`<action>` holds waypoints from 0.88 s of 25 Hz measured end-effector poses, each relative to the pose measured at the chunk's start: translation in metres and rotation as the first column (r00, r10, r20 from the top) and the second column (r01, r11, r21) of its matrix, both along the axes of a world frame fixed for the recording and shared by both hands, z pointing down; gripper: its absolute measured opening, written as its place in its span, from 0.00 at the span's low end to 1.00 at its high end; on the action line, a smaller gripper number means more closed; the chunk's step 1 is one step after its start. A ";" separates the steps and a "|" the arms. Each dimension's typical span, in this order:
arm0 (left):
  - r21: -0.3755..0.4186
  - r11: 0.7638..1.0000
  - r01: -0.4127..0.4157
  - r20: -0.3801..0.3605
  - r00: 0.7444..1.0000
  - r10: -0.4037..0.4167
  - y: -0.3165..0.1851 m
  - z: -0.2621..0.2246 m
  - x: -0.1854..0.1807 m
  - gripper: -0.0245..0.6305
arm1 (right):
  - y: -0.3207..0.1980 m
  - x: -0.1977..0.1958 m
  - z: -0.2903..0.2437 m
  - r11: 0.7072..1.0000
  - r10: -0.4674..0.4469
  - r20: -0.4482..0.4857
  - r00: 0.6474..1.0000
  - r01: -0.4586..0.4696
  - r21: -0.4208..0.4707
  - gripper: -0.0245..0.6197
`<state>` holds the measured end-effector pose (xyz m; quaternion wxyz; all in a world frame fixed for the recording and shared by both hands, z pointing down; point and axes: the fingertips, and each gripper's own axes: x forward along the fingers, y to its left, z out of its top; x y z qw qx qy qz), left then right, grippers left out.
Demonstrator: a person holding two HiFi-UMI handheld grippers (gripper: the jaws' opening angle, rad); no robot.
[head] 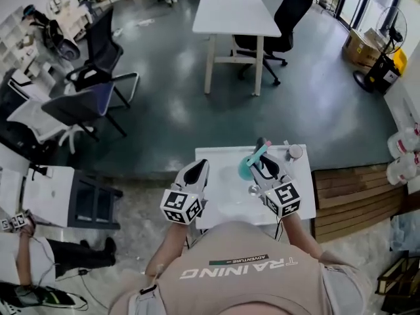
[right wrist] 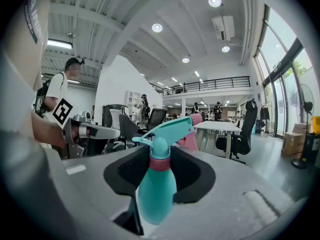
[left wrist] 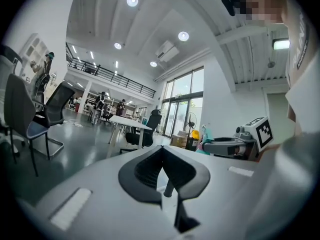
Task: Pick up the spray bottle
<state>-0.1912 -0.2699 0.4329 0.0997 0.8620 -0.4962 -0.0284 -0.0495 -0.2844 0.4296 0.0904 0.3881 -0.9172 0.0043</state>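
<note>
Spray bottle (right wrist: 156,186), teal with a pink collar, upright in right gripper (right wrist: 161,156). Its fingers (right wrist: 196,176) pinch the body just under the collar, nozzle pointing away. Head view: bottle over the white table (head: 213,159), seemingly clear of the surface. Left gripper (left wrist: 162,156) alongside, fingers (left wrist: 142,171) pressed together, nothing between them. Step in hand: the lift, grip made. Next: raise straight and keep the pinch firm so the bottle cannot swivel or slip.

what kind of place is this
Likely an open-plan office or workshop hall: rolling office chairs and white tables stand spread out, and the right gripper view shows a railed mezzanine and tall windows.
</note>
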 end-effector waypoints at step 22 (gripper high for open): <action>-0.027 0.998 0.048 0.107 0.993 -0.045 0.014 0.017 -0.014 0.07 | 0.002 -0.009 -0.008 1.000 -0.012 0.018 1.000 0.012 0.003 0.24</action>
